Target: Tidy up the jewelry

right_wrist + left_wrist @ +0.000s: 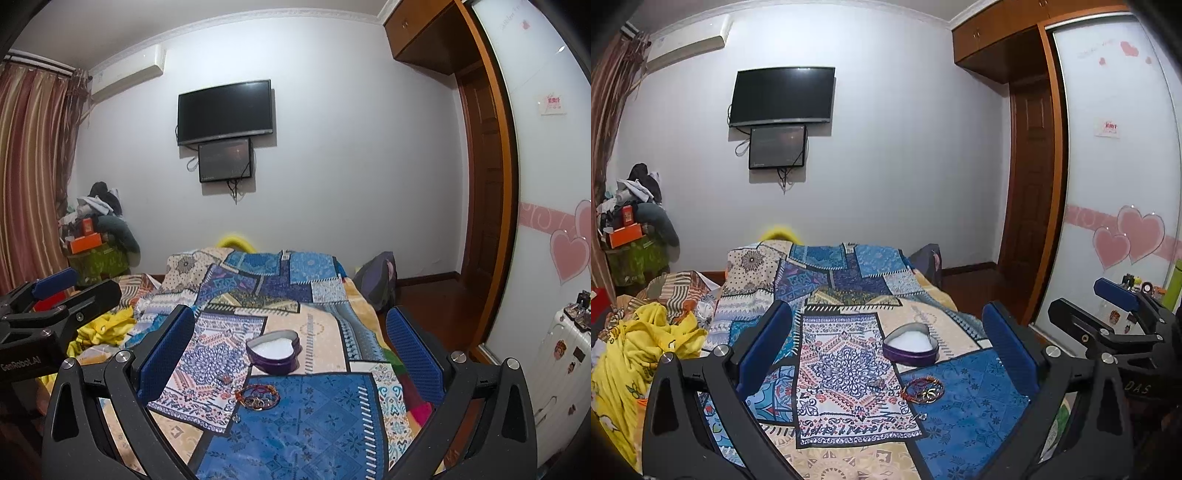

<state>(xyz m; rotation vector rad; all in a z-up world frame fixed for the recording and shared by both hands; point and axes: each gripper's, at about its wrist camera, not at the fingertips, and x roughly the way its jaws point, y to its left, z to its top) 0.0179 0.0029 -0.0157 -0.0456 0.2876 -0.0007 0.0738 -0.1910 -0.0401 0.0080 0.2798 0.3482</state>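
Black claws with ribbed blue pads, silver screws

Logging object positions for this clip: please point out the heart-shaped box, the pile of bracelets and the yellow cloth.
heart-shaped box (911,353): left wrist view, purple side wall.
pile of bracelets (924,390): left wrist view, middle of pile.
yellow cloth (646,343): left wrist view, bunched folds.

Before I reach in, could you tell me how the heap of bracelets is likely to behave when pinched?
The bracelets look like thin loose loops in a tangle, so they will probably flop and drag each other along. They lie on a soft patterned bedspread, so the cloth may bunch under the fingertips. They seem light.
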